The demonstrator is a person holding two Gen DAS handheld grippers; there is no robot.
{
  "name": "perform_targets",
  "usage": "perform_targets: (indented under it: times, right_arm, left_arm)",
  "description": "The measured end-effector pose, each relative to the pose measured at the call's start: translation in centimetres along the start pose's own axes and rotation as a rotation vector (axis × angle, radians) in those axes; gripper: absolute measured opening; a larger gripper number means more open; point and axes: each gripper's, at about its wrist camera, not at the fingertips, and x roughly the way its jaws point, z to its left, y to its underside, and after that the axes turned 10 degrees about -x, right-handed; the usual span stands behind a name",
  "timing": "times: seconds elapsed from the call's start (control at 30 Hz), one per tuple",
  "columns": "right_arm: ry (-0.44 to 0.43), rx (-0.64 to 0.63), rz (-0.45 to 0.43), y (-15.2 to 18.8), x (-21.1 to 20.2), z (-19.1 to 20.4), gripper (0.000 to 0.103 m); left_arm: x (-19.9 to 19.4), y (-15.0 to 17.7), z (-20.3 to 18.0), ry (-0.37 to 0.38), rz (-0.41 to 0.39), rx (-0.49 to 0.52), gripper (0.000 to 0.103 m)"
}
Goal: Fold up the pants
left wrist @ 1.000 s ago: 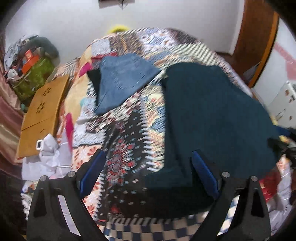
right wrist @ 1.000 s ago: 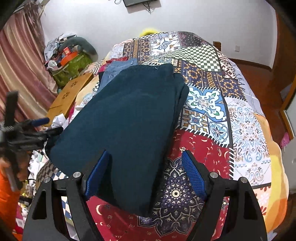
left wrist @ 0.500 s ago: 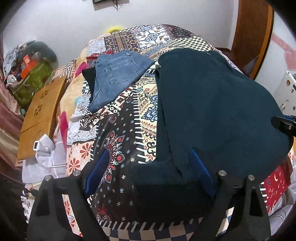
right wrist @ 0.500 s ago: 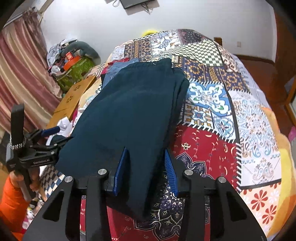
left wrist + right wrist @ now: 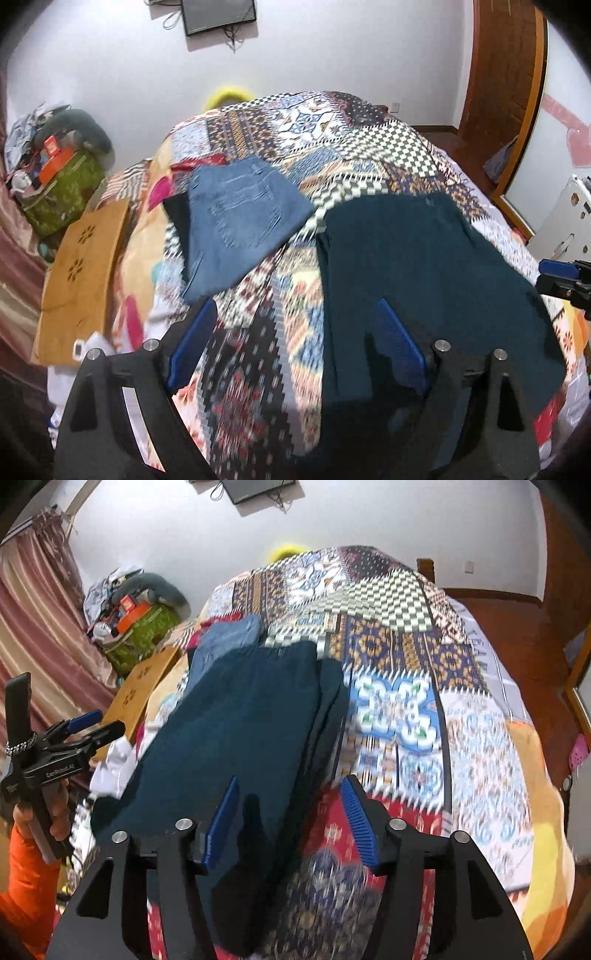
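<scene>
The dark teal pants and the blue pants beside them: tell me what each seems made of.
The dark teal pants look like soft, matte knit or fleece, though motion blur leaves it open: no sheen, no visible weave. The blue pants look like denim: faded wash, stitched seams and a back pocket.

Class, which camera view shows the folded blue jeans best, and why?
The left wrist view: the blue jeans lie fully visible on the quilt, pocket stitching showing. In the right wrist view the dark teal pants hide all but a strip.
</scene>
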Motion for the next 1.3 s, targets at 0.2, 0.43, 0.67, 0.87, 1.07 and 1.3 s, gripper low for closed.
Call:
perform_targets:
  times: [0.2, 0.43, 0.67, 0.87, 1.07, 1.3]
  right_arm:
    - [-0.004, 0.003, -0.021, -3.6, 2.8, -1.6, 0.056]
    - [-0.018, -0.040, -0.006, -7.3, 7.5, -2.5, 0.056]
    - [-0.015, -0.131, 0.094, -8.8, 12.4, -2.8, 0.024]
    - [0.002, -0.162, 0.084, -8.5, 12.9, -3.3, 0.018]
    - [0.054, -0.169, 0.083, -8.6, 12.0, -2.5, 0.019]
    - [0.123, -0.214, 0.028, -8.2, 7.1, -1.4, 0.022]
  left_arm:
    - [5.0, -3.9, -0.7, 0.044, 0.061, -0.003, 0.089]
    - [11.4, -6.2, -2.9, 0.084, 0.157, 0.064, 0.066]
    - [15.3, -6.1, -3.6, 0.070, 0.199, 0.100, 0.064]
    - [16.6, -5.5, -3.1, 0.049, 0.175, 0.078, 0.070]
    - [14.6, -5.9, -2.7, 0.050, 0.143, 0.061, 0.069]
    - [8.7, -5.5, -1.3, 0.075, 0.056, 0.027, 0.077]
